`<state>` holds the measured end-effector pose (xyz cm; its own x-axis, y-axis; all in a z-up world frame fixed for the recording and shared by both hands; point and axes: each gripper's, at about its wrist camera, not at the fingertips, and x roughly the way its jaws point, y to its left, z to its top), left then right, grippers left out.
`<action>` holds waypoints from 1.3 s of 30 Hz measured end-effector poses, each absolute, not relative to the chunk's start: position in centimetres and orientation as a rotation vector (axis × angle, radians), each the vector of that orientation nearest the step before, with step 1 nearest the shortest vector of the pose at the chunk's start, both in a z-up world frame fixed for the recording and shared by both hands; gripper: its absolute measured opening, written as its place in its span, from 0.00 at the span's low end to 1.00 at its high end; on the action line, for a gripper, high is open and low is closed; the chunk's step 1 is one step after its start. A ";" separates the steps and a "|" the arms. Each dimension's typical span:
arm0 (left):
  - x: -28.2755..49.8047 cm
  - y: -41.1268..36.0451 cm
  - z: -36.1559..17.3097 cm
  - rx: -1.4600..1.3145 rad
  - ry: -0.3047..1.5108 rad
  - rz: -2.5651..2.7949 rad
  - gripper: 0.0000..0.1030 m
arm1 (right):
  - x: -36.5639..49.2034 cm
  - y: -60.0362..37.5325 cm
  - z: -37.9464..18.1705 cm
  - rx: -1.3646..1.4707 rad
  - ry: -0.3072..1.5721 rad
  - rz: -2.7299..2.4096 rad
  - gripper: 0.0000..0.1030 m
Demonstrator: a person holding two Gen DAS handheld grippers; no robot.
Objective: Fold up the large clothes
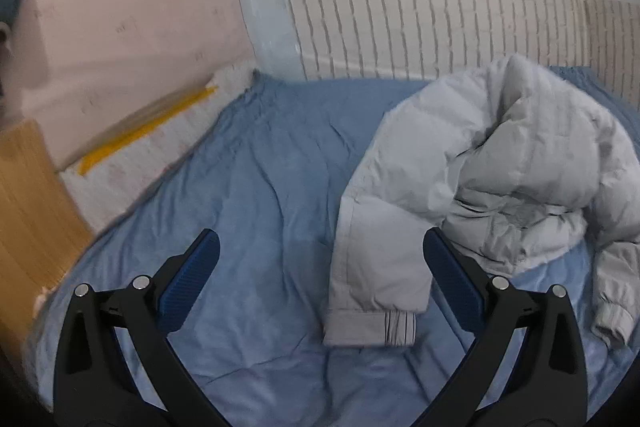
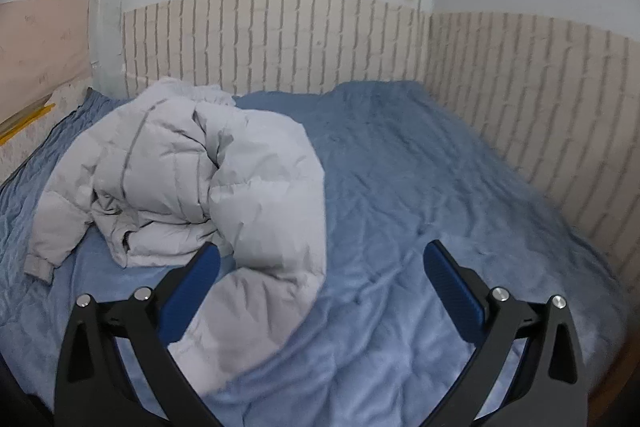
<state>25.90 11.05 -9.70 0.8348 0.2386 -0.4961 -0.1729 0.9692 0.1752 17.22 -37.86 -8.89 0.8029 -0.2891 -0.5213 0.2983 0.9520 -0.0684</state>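
Observation:
A pale grey puffer jacket [image 1: 500,163] lies crumpled on the blue bed cover [image 1: 260,187]. In the left wrist view one sleeve with a ribbed cuff [image 1: 376,323] stretches toward me between the fingers of my left gripper [image 1: 320,251], which hangs open above it. From the right wrist the same jacket [image 2: 188,179] is heaped at left, a sleeve end [image 2: 248,307] reaching down between the jaws. My right gripper [image 2: 320,259] is open, its left finger [image 2: 192,291] over the sleeve, holding nothing.
The bed cover [image 2: 440,207] spreads wide to the right of the jacket. Brick-pattern panels [image 2: 280,47] line the back and right walls. At left are a wooden board [image 1: 28,211], a white strip with a yellow bar [image 1: 148,131] and a clear plastic post [image 1: 264,7].

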 end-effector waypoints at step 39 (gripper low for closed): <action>54.1 11.7 -9.5 0.070 0.423 0.354 0.97 | 44.0 -48.9 -7.7 0.142 0.379 -0.469 0.98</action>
